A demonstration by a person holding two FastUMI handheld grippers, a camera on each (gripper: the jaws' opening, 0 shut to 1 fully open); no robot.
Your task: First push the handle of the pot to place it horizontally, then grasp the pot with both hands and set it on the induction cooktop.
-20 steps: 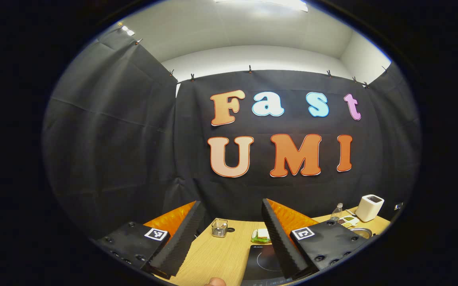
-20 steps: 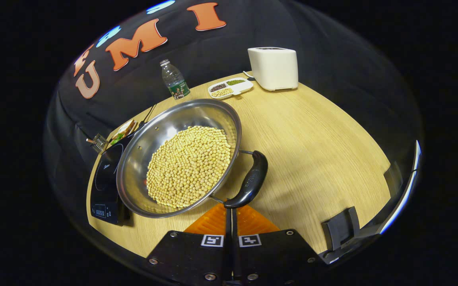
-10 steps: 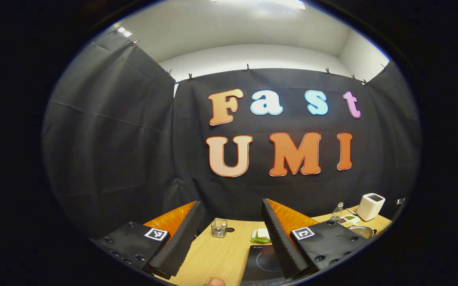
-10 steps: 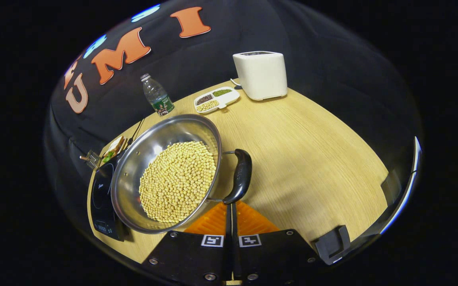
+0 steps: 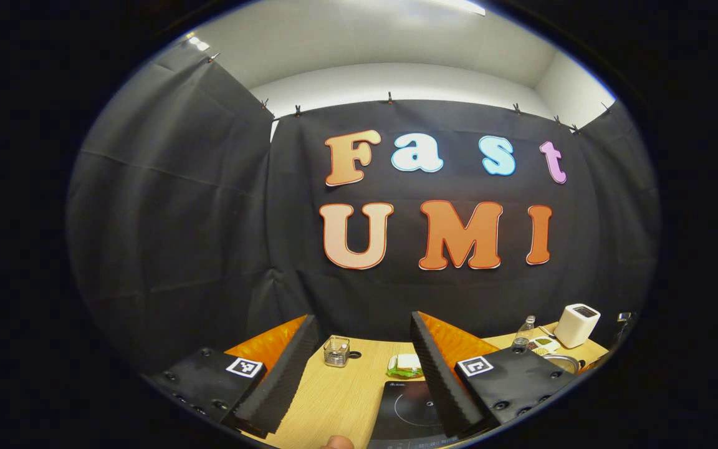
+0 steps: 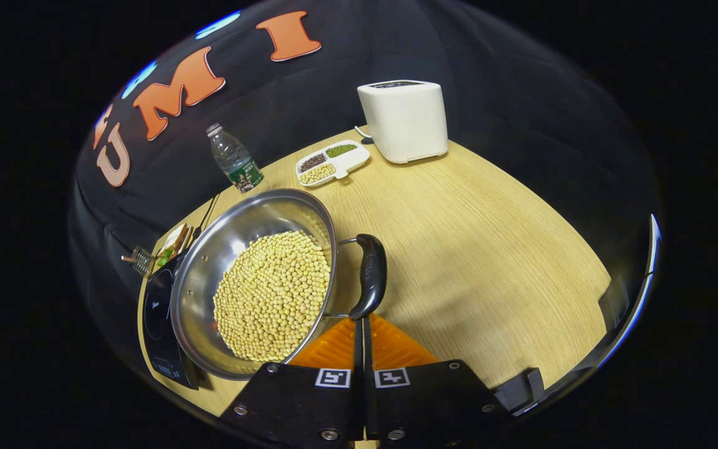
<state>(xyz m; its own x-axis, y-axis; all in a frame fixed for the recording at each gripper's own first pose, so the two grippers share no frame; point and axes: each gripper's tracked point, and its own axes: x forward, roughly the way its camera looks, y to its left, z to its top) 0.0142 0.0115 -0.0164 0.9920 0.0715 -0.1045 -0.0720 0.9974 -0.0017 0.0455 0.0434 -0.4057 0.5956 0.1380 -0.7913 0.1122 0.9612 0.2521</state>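
Observation:
In the right gripper view, a steel pot (image 6: 209, 274) holding soybeans (image 6: 272, 293) sits on the wooden table (image 6: 490, 249), its left side over the black induction cooktop (image 6: 156, 321). Its black handle (image 6: 370, 274) sticks out on the right side of the pot. My right gripper (image 6: 360, 321) is shut with nothing between its fingers, and its tip touches the near end of the handle. In the left gripper view, my left gripper (image 5: 362, 318) is open and held above the table, with the cooktop (image 5: 406, 405) below it. The pot's rim (image 5: 561, 362) peeks out at the far right.
A white appliance (image 6: 404, 118), a divided snack tray (image 6: 332, 163) and a water bottle (image 6: 234, 159) stand at the table's back. A sandwich on a plate (image 6: 175, 242) and a small wire basket (image 6: 138, 259) lie beyond the cooktop. The sandwich (image 5: 404, 366) and the basket (image 5: 336, 351) also lie beyond my left fingers.
The right gripper has pushed the handle's near end, so the pot turned and the handle swung from slanted to nearly upright in its view. The left gripper's view tipped slightly downward.

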